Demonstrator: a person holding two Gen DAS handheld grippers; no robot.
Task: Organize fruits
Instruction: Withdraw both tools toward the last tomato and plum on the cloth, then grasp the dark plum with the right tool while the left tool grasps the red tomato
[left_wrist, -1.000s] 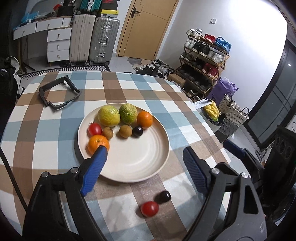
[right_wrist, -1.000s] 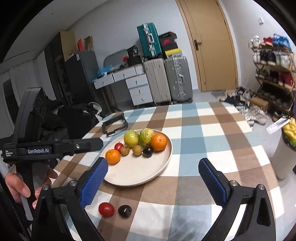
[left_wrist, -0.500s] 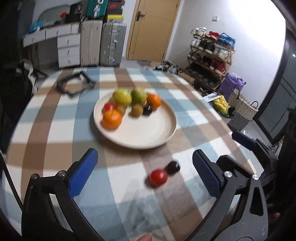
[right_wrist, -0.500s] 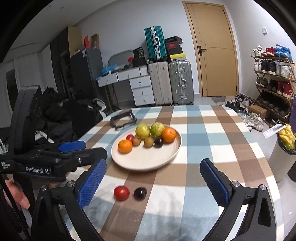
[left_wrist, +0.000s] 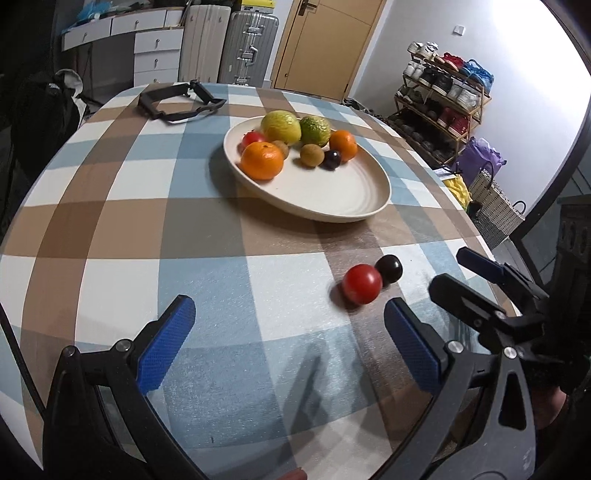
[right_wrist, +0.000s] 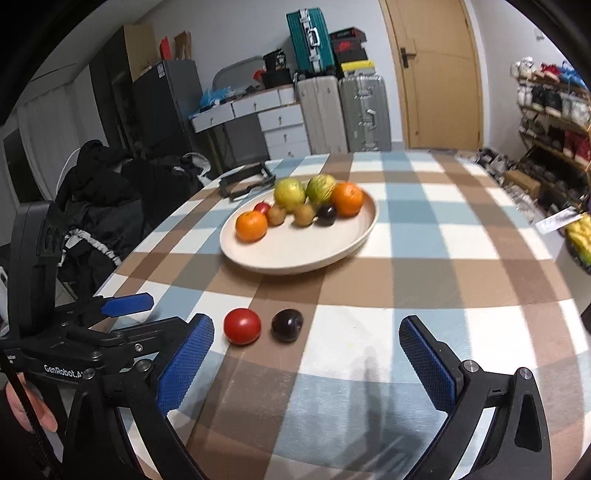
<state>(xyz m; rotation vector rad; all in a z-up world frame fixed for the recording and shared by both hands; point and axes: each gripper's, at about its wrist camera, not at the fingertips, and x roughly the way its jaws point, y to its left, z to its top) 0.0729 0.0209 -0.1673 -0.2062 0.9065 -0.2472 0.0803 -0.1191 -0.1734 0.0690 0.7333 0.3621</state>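
Observation:
A red tomato (left_wrist: 361, 284) (right_wrist: 242, 326) and a dark plum (left_wrist: 388, 268) (right_wrist: 287, 325) lie side by side on the checked tablecloth, outside the cream plate (left_wrist: 332, 192) (right_wrist: 295, 247). The plate's far half holds two oranges, two green-yellow citrus fruits and several small fruits. My left gripper (left_wrist: 288, 332) is open and empty, low over the cloth; the tomato sits just beyond its right finger. My right gripper (right_wrist: 306, 350) is open and empty too, with both loose fruits just beyond its fingertips, towards its left finger. Each gripper shows at the edge of the other's view, left (right_wrist: 159, 314) and right (left_wrist: 458, 277).
A black frame-like object (left_wrist: 177, 103) (right_wrist: 245, 182) lies on the far left of the round table. Beyond the table stand suitcases (right_wrist: 340, 114), white drawers, a door and a shoe rack (left_wrist: 443, 99). A woven basket (left_wrist: 495, 206) sits on the floor by the right edge.
Both grippers have sunk toward the table and pulled back to its near side, so the tomato and plum sit closer. The left jaws stand wider than a second ago.

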